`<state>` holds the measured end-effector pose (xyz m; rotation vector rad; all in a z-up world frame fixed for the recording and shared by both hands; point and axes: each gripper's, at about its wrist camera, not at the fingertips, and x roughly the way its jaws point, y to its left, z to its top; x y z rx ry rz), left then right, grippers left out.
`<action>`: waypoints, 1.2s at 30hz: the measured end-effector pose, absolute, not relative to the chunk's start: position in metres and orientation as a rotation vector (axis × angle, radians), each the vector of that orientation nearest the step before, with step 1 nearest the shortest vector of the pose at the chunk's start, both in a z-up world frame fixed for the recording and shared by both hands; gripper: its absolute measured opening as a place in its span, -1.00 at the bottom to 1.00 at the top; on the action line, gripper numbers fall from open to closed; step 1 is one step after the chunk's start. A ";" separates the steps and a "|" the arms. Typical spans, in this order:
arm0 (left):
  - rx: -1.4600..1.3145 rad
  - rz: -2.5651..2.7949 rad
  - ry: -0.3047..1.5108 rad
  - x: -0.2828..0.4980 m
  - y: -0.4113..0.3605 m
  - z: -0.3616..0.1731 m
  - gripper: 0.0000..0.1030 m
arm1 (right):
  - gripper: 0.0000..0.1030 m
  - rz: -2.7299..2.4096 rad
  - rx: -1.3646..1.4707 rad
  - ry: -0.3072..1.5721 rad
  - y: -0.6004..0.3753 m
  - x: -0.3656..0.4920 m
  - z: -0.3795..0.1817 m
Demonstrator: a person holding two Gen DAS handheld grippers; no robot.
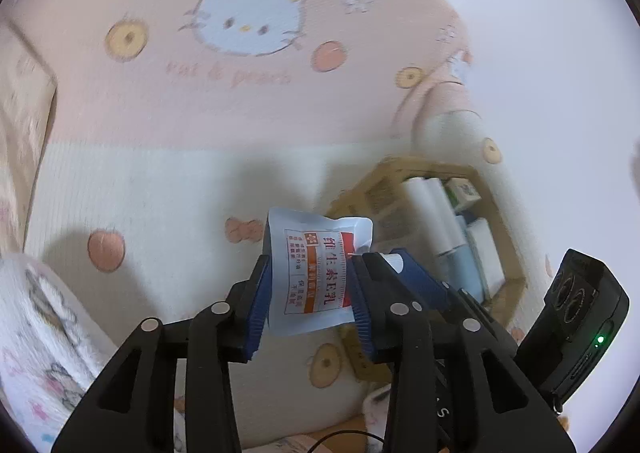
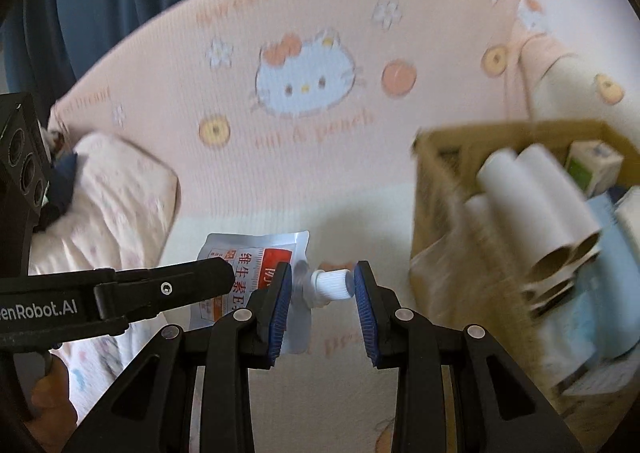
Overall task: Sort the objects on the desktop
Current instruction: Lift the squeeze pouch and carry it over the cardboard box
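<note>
Hanging in the air between both tools, the pouch (image 1: 310,277) is a soft white sachet with a red and orange label and a small white screw cap (image 2: 334,285). The left gripper (image 1: 308,293) is clamped across the pouch's flat body; the right gripper (image 2: 322,307) has its blue pads on either side of the cap and neck, seemingly pinching them end to end. I judge the pouch light and floppy, with a slick film skin likely to slip or crease, so the stiff cap and neck are the surest hold. Below lies a soft pink and cream cloth (image 1: 240,101) printed with a cartoon cat and peaches. A cardboard box (image 2: 436,189) holding paper tubes (image 2: 536,197) and small cartons stands near.
</note>
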<state>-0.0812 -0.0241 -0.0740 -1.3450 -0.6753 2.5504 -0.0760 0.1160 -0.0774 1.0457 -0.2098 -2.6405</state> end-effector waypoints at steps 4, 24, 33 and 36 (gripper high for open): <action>-1.290 2.556 -0.581 -0.085 0.003 -0.054 -0.18 | -0.44 -2.680 0.976 -0.274 0.138 -0.067 -0.056; -1.359 2.395 -0.414 -0.133 0.143 -0.050 -0.42 | -0.45 -2.813 0.943 -0.379 0.280 -0.052 -0.029; -1.580 2.256 -0.507 -0.146 0.172 -0.082 -0.37 | -0.45 -2.726 1.087 -0.343 0.322 -0.062 -0.028; -1.638 2.285 -0.526 -0.142 0.179 -0.092 -0.37 | -0.45 -2.647 1.178 -0.247 0.327 -0.072 -0.026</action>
